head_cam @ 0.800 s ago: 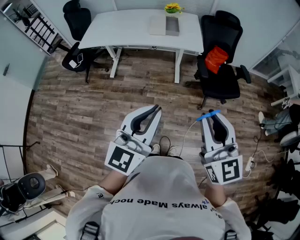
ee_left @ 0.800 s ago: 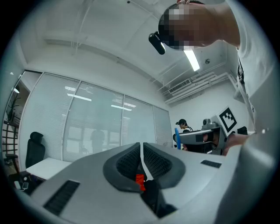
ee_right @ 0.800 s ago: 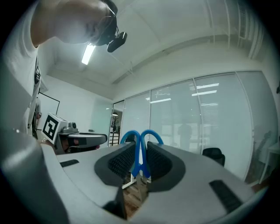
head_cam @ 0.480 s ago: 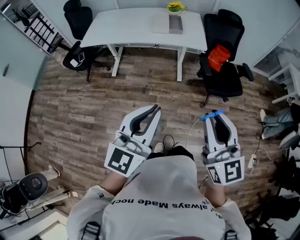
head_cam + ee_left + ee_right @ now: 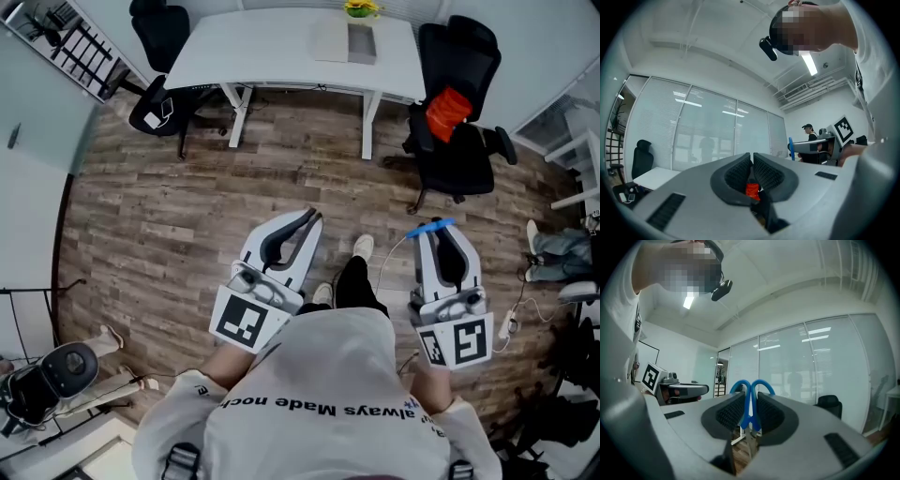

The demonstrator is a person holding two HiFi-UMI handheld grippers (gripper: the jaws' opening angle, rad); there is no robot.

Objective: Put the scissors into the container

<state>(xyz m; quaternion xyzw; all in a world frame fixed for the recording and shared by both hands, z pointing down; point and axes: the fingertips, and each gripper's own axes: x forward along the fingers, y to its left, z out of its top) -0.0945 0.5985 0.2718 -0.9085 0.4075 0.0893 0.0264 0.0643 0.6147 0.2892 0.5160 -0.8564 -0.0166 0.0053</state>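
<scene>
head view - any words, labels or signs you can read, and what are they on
"always Made noch" - on the shirt, upside down in the head view; its ends may be hidden by folds.
Left cube marker, right cube marker: black-and-white square patterns, no letters or numbers.
White item on the chair seat at upper left: too small to read.
Nothing else readable.
</scene>
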